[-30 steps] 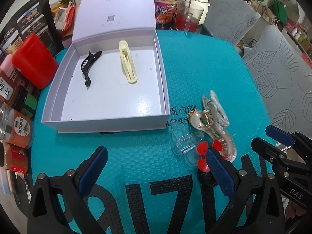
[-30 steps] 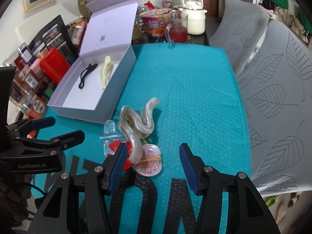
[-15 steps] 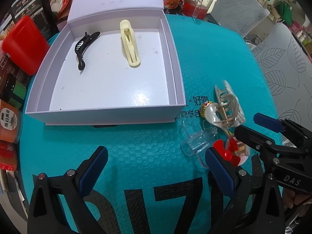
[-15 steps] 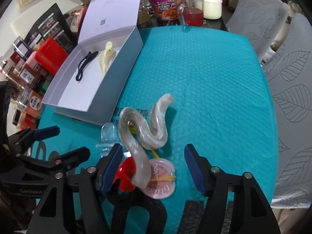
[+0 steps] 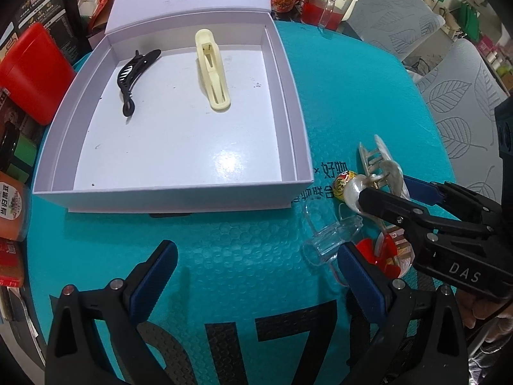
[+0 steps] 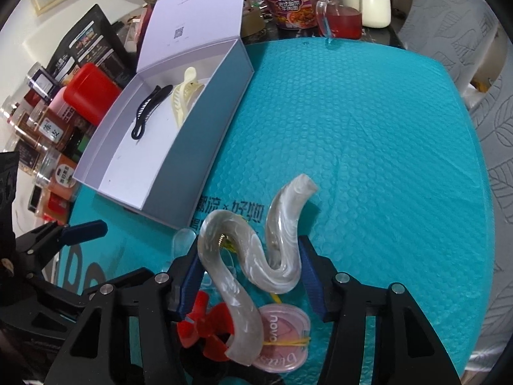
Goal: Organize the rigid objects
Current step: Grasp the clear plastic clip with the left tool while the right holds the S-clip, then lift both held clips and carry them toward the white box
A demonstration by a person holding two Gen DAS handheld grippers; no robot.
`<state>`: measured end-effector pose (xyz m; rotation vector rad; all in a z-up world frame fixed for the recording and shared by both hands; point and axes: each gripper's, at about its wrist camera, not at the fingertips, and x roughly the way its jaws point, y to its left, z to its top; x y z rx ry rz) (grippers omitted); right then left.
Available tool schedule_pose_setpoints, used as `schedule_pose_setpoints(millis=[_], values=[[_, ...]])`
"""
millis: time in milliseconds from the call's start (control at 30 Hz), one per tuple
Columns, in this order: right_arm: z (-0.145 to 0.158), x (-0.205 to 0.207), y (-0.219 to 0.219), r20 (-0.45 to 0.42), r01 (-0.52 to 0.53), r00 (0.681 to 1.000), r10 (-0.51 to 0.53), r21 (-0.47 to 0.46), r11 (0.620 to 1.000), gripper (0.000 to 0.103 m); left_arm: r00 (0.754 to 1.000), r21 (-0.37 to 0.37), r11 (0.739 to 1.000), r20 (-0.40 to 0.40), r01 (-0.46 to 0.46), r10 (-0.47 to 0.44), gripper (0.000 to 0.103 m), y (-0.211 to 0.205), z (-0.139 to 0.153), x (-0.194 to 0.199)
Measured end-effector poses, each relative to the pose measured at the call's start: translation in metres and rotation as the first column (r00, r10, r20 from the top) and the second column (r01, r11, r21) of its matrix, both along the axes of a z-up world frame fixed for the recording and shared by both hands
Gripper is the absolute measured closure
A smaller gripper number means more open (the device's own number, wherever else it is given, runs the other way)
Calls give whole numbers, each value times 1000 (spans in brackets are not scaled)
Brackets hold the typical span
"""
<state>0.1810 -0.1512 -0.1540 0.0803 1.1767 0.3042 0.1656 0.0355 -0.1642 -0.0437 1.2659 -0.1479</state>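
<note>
A pearly wavy hair claw clip lies on the teal mat; my right gripper is closed around its middle. In the left wrist view the same clip sits between the right gripper's fingers. A clear hair clip, a red clip and a pink round lid lie beside it. The open white box holds a black clip and a cream clip. My left gripper is open and empty above the mat, near the box's front wall.
A red canister and spice jars crowd the left edge. A noodle cup, a glass mug of red drink and a white kettle stand at the far end. Grey leaf-pattern chairs are to the right.
My right gripper moved forward over the pearly clip and its jaws narrowed onto it. My left gripper moved closer to the box.
</note>
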Motion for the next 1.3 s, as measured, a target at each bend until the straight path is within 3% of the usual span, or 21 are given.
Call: schedule_pose_setpoints(millis=[500,867,1000,1100,1133,1167,1300], values=[[23,-26,-55,3,151,989,-151,-30,988,48,1000,-5,1000,-23,14,-14,1,-41,-11,12],[28,-23,-73,19,183,983,-182,-38,982,48,984,15,994,-144,-106,107,1,-61,-35,30],[29,-20,-78,23,188,982,-187,-37,981,48,980,49,990,-145,-131,137,3,-66,-39,33],[29,-20,-81,23,192,981,-191,-37,981,48,982,109,983,-102,-146,157,27,-69,-35,33],[29,-20,-82,23,192,981,-191,-37,981,48,985,104,984,-81,-144,153,41,-70,-32,31],[29,-20,-83,23,192,981,-191,-37,981,48,986,106,985,-79,-136,145,46,-72,-31,32],[30,-21,-84,23,190,982,-189,-30,981,48,987,81,989,-90,-124,132,46,-72,-32,33]])
